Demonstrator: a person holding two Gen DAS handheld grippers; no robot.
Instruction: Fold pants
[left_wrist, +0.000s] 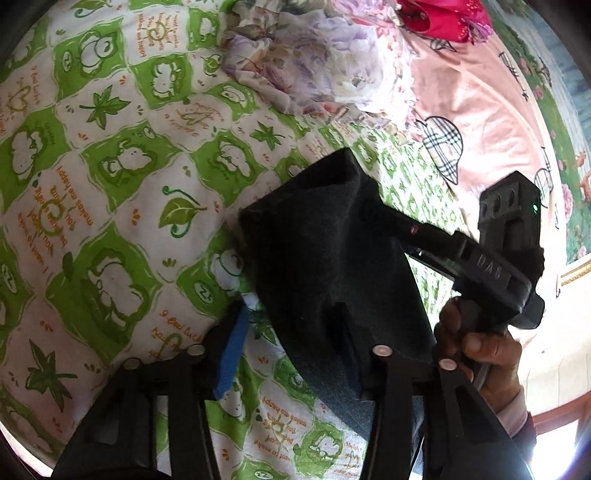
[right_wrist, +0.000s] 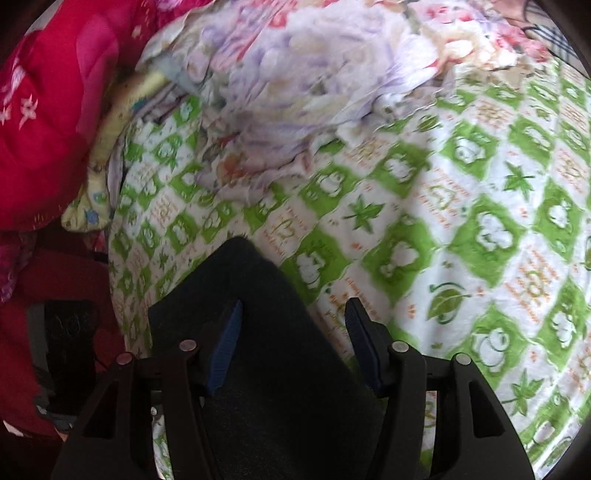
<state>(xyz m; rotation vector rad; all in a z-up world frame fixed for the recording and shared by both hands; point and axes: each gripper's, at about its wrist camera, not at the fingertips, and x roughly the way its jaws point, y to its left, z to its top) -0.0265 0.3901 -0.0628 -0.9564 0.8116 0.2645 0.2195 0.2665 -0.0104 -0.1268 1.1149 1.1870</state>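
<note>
Covering the bed, a green-and-white quilt (right_wrist: 461, 236) under dark pants (right_wrist: 280, 369); both grippers released.

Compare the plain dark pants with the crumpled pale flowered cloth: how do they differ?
The plain dark pants are one near-black colour; the crumpled pale flowered cloth has a lilac and cream print. The pants sit between the fingers of the right gripper; the cloth lies farther off in a heap. Both are fabric over the green-and-white bedsheet.
</note>
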